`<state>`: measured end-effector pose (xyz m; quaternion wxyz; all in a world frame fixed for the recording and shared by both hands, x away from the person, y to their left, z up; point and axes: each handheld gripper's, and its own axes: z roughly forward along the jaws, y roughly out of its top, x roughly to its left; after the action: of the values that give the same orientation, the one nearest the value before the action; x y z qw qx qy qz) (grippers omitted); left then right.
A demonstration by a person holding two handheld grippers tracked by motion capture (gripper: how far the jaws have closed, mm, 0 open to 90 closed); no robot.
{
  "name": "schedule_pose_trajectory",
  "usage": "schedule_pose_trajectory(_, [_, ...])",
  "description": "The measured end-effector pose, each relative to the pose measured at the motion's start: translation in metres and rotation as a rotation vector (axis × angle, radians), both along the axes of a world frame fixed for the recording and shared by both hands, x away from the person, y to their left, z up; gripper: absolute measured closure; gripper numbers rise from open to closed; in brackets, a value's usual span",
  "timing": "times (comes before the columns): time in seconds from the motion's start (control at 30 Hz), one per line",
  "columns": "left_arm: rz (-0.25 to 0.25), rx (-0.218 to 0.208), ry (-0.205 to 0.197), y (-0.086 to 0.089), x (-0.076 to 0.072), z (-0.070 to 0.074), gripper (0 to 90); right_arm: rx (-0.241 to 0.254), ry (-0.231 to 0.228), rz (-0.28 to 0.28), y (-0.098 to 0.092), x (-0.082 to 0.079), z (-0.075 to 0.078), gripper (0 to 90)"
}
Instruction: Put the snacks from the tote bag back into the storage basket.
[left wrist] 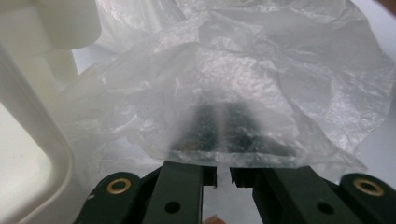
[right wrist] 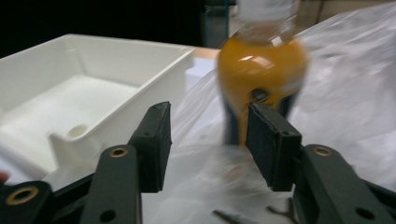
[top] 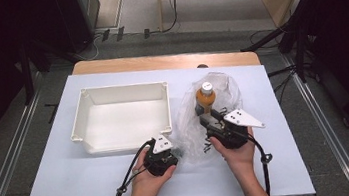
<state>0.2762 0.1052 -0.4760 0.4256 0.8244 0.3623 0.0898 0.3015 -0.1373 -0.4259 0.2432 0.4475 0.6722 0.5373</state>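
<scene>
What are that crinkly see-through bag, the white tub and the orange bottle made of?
The bag looks like thin clear plastic film: glossy, wrinkled, see-through. The tub seems rigid moulded plastic, smooth white with rounded rims. The bottle is clear, probably plastic though possibly glass, with orange liquid showing through.

The right gripper [right wrist: 208, 142] has its 2 jaws apart with nothing between them. Beyond stands an orange juice bottle [right wrist: 261, 65] on clear plastic film [right wrist: 345, 93]; a white tray [right wrist: 93, 88] sits left.

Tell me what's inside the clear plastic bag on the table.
A bottle of orange drink with a white cap stands in the plastic bag. Crinkled film hides the bottle's base, so anything else lying low in there can't be made out.
</scene>
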Motion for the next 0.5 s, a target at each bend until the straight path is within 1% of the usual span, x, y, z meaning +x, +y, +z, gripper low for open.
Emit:
schedule_pose_trajectory(0.1, [0.001, 0.005, -0.002, 0.000, 0.000, 0.000, 83.9, 0.016, -0.006, -0.026, -0.005, 0.006, 0.004, 48.4])
schedule_pose_trajectory(0.13, [0.001, 0.005, -0.002, 0.000, 0.000, 0.000, 83.8, 0.016, -0.006, -0.026, -0.005, 0.006, 0.004, 48.4])
schedule_pose_trajectory(0.17, [0.001, 0.004, -0.002, 0.000, 0.000, 0.000, 83.8, 0.014, -0.008, -0.041, -0.006, 0.008, 0.005, 48.1])
schedule_pose_trajectory(0.2, [0.003, 0.004, -0.003, 0.000, 0.000, 0.000, 83.8, 0.003, -0.024, -0.060, -0.005, 0.012, 0.008, 48.2])
schedule_pose_trajectory(0.23, [0.001, 0.002, -0.003, 0.000, 0.000, 0.000, 83.8, -0.004, -0.037, -0.067, -0.005, 0.013, 0.010, 48.5])
schedule_pose_trajectory(0.33, [0.002, 0.002, -0.007, 0.000, -0.001, 0.000, 83.8, 0.018, -0.091, -0.111, -0.008, 0.018, 0.022, 48.9])
schedule_pose_trajectory(0.37, [0.001, 0.003, -0.007, 0.000, -0.001, 0.000, 83.8, 0.020, -0.109, -0.135, -0.010, 0.020, 0.027, 48.5])
schedule_pose_trajectory(0.4, [0.001, 0.003, -0.007, 0.000, -0.001, 0.000, 83.8, 0.011, -0.123, -0.161, -0.011, 0.024, 0.031, 47.6])
schedule_pose_trajectory(0.47, [0.000, 0.004, -0.008, 0.000, -0.001, 0.000, 83.8, -0.014, -0.135, -0.218, -0.014, 0.033, 0.039, 46.4])
schedule_pose_trajectory(0.5, [0.000, 0.005, -0.009, 0.000, -0.001, 0.000, 83.8, -0.013, -0.140, -0.230, -0.015, 0.037, 0.041, 46.0])
